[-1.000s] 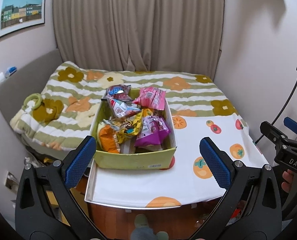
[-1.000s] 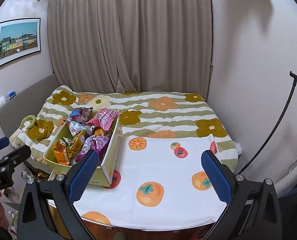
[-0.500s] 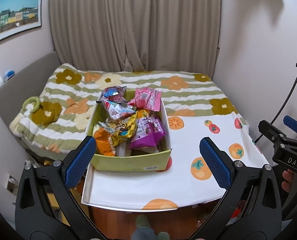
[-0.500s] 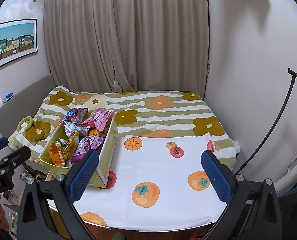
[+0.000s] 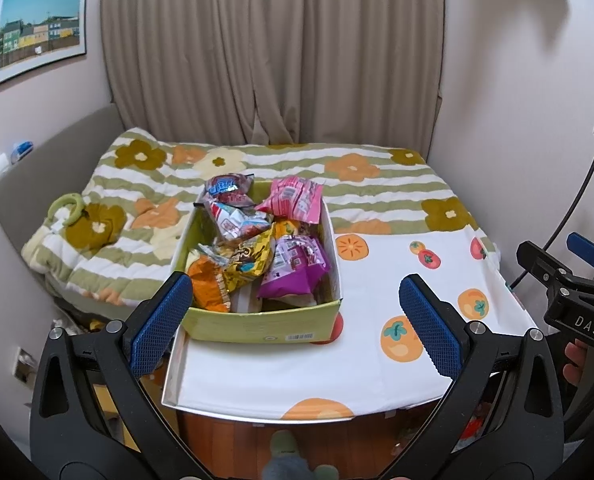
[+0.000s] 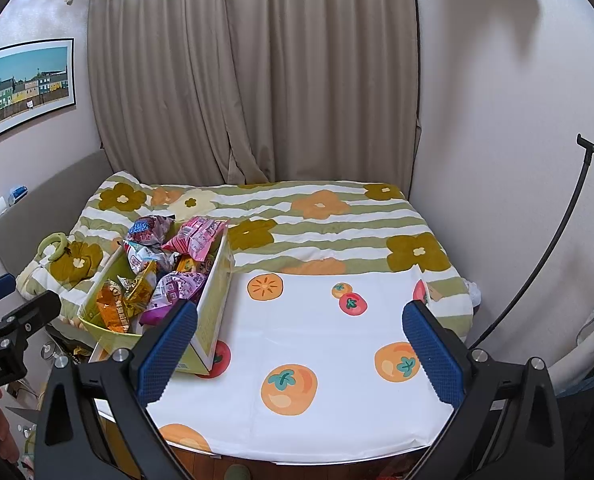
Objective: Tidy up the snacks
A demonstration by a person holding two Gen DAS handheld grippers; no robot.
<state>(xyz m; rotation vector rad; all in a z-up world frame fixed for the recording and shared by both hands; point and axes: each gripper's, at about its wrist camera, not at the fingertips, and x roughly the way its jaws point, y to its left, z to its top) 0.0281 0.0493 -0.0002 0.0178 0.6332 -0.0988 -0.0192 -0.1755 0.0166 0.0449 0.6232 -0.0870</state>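
Observation:
A yellow-green cardboard box (image 5: 257, 326) stands at the left of a table covered with a white fruit-print cloth (image 5: 377, 312); it also shows in the right wrist view (image 6: 211, 320). It is heaped with several snack packets: a pink one (image 5: 293, 204), a purple one (image 5: 297, 268), a yellow one (image 5: 249, 260), an orange one (image 5: 209, 288) and a blue-red one (image 5: 227, 190). My left gripper (image 5: 297, 320) is open and empty, in front of the box. My right gripper (image 6: 301, 348) is open and empty over the bare cloth (image 6: 317, 332), right of the box.
A bed with a striped flower quilt (image 5: 357, 184) lies behind the table, with a green ring toy (image 5: 67, 208) on its left side. Curtains (image 5: 273, 52) hang at the back. A black stand pole (image 6: 557, 240) leans at the right wall. The table's front edge (image 5: 297, 414) is close.
Both grippers have pulled back and lifted slightly, so the box and table look a little farther away. Nothing on the table has moved; both grippers stay open.

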